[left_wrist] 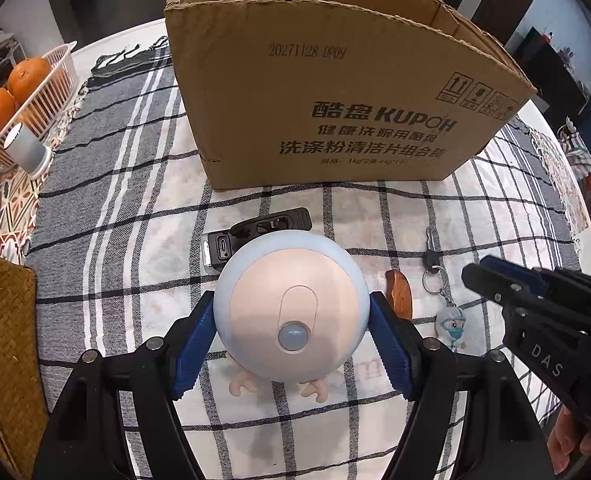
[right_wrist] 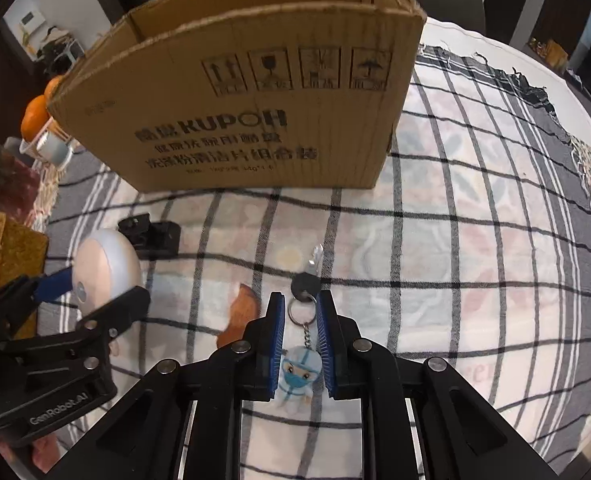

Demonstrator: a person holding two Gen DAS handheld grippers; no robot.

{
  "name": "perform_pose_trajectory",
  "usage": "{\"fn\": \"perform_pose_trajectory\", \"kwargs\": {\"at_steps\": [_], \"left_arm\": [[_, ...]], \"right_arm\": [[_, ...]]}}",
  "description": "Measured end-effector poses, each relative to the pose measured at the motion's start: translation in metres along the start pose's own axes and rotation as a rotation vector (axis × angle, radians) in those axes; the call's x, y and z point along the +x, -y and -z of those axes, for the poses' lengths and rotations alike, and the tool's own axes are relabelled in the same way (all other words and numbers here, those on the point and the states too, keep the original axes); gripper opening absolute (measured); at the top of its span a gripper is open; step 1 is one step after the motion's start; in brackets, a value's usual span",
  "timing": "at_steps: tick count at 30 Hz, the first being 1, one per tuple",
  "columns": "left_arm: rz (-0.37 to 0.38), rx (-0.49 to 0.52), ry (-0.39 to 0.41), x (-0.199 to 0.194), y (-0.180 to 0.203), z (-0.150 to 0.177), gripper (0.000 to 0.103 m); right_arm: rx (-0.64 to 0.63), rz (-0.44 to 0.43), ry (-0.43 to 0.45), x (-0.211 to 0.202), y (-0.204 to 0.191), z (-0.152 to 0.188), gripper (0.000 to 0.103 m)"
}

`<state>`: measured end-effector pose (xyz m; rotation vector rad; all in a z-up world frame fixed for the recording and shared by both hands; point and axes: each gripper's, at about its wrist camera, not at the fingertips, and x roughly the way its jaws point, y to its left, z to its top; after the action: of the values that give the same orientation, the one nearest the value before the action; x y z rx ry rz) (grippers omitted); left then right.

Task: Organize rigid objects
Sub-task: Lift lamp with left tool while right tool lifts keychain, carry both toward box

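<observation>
You are holding the round night light [left_wrist: 291, 312] in your left gripper [left_wrist: 291, 344], its jaws pressing only on the curved sides, so it could be slipping out as you are carrying it toward the cardboard box [left_wrist: 335, 92] at the back of the desk. Your right gripper [right_wrist: 301, 344] is clamping narrow on the doll keychain [right_wrist: 297, 376], whose key [right_wrist: 306, 284] is dangling ahead and risks catching on the box rim.
</observation>
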<state>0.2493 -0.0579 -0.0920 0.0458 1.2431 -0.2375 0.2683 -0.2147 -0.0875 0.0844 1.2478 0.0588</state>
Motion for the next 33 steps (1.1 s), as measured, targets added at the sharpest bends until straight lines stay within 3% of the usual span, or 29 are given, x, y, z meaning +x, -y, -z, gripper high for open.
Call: {"fn": "perform_pose_trajectory", "kwargs": {"at_steps": [13,21,33], "left_arm": [[-0.010,0.014,-0.026,0.010,0.003,0.009,0.073],[-0.019,0.006,-0.037,0.015,-0.001,0.012,0.073],[-0.021,0.001,-0.046,0.018,-0.002,0.015,0.073]], "right_arm": [[0.048,-0.021,-0.142,0.025,0.012,0.022,0.022],[0.042,-0.021,-0.160,0.036,0.008,0.025,0.028],[0.039,-0.039,-0.190,0.052,0.005,0.034,0.029]]}}
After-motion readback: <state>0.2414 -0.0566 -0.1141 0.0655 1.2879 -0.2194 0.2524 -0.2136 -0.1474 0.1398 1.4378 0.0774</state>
